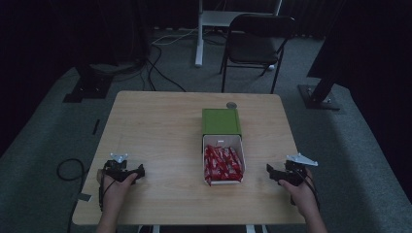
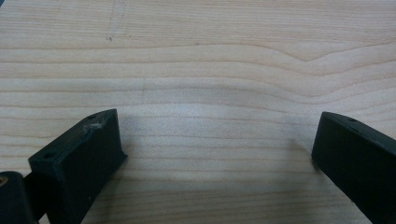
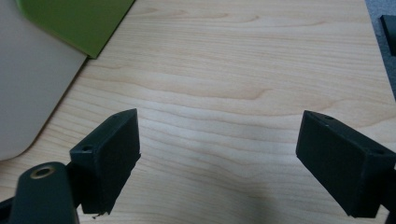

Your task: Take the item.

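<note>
Red foil-wrapped snack packets (image 1: 222, 164) fill the white open drawer tray (image 1: 240, 145) that sits a little right of the middle of the pale wooden worktop (image 1: 165, 131), toward its near edge. Nearest to me, my left gripper (image 1: 142, 171) rests by the near left corner, held in my left hand (image 1: 116, 187), its black jaws spread wide with nothing but bare wood grain between them in the left gripper view (image 2: 215, 140). My right gripper (image 1: 268, 171) lies by the near right corner in my right hand (image 1: 301, 191), pointing toward the tray, jaws likewise released and apart (image 3: 218, 144); in the right gripper view the tray's white wall (image 3: 28, 88) lies just beside its left jaw. Both grippers are well apart from the packets. Farther off, the tray slides out of a green box sleeve (image 1: 221, 121), and a small grey round disc (image 1: 231, 105) lies near the far edge. Beyond the worktop stands a dark folding chair (image 1: 255, 41) on grey carpet.
</note>
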`<state>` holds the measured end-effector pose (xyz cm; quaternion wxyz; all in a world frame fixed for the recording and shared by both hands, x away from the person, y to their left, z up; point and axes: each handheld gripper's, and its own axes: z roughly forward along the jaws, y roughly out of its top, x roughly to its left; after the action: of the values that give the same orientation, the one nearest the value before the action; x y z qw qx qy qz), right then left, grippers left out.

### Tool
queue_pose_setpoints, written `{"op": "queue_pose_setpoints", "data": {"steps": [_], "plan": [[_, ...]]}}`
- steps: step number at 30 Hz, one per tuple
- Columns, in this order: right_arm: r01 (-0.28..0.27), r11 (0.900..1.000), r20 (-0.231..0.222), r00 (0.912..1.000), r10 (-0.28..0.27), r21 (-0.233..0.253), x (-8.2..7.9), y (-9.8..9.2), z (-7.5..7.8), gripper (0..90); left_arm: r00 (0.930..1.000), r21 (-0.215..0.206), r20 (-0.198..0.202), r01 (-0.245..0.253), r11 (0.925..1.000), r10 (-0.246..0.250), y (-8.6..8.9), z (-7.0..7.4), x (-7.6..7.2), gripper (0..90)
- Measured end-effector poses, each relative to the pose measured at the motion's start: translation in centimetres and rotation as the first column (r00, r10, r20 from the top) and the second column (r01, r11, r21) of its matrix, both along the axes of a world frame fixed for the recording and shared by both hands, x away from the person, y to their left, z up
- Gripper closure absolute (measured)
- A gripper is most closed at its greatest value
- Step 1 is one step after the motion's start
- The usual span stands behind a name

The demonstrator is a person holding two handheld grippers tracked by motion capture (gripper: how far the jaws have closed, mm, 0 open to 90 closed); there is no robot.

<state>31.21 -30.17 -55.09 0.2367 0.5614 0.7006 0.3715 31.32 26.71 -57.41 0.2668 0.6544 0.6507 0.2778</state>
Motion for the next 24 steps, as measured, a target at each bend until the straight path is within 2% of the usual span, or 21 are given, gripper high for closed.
{"op": "queue_pose_setpoints", "data": {"steps": [4, 13, 19, 24], "plan": [[-0.001, 1.0, 0.004, 1.0, 0.001, -0.008, 0.0, 0.2, 0.3, 13.3, 1.0, 0.0, 0.0, 0.0, 1.0, 0.0, 0.0, 0.0, 0.0, 2.6], [-0.025, 1.0, 0.029, 0.9993, 0.025, -0.009, -0.1, 1.3, 2.6, 13.2, 1.0, 0.0, 0.0, 0.0, 1.0, 0.0, 0.0, 0.0, 0.0, 2.6], [-0.056, 0.998, 0.065, 0.9963, 0.056, 0.01, -0.2, 2.3, 4.7, 12.6, 1.0, 0.0, 0.0, 0.0, 1.0, 0.0, 0.0, 0.0, 0.0, 2.6], [-0.08, 0.997, 0.097, 0.9921, 0.08, 0.005, -0.1, 3.3, 6.2, 12.6, 1.0, 0.0, 0.001, 0.0, 1.0, 0.0, 0.0, 0.0, 0.0, 2.6]]}}
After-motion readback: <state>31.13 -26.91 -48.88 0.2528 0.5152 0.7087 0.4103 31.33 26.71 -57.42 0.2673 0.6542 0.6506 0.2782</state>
